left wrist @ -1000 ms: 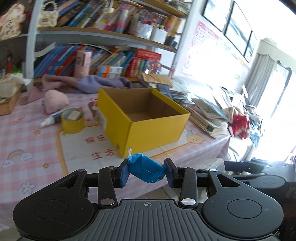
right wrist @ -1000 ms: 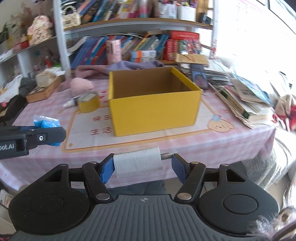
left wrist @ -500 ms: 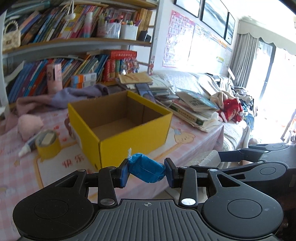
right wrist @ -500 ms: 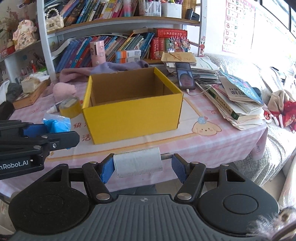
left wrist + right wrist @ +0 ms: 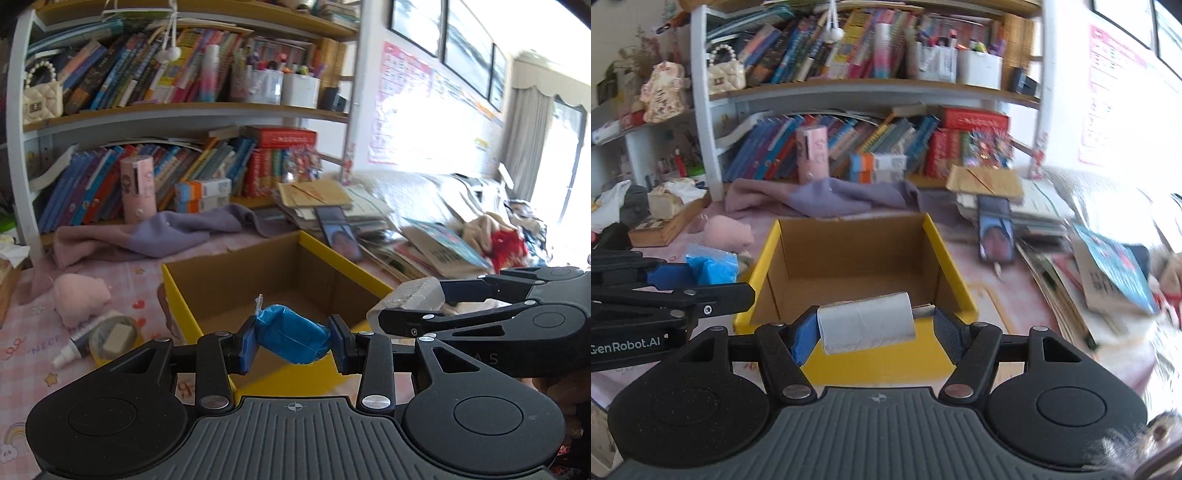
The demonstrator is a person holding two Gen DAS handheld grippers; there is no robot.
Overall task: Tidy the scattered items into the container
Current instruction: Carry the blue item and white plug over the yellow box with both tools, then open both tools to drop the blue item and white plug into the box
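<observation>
Two hand-held grippers, one yellow cardboard box (image 5: 886, 354), one item pinched in each. The left hand-held gripper (image 5: 292, 344) pinches a crinkly blue packet (image 5: 291, 338); the right hand-held gripper (image 5: 871, 328) clamps a pale grey roll (image 5: 866, 326) endwise. Both hang over the box's near edge. The box sits open-topped on the pink checked worktop (image 5: 22, 332), brown inside. Only the left view catches the yellow tape roll (image 5: 110, 338) left of the box, and only the right view the tissue box (image 5: 665, 218) far left.

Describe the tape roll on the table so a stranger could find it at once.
Start at the yellow box on the pink tablecloth. Just left of it, below the pink plush toy, lies the yellow tape roll. It is the only ring there, with a small tube beside it.
</observation>
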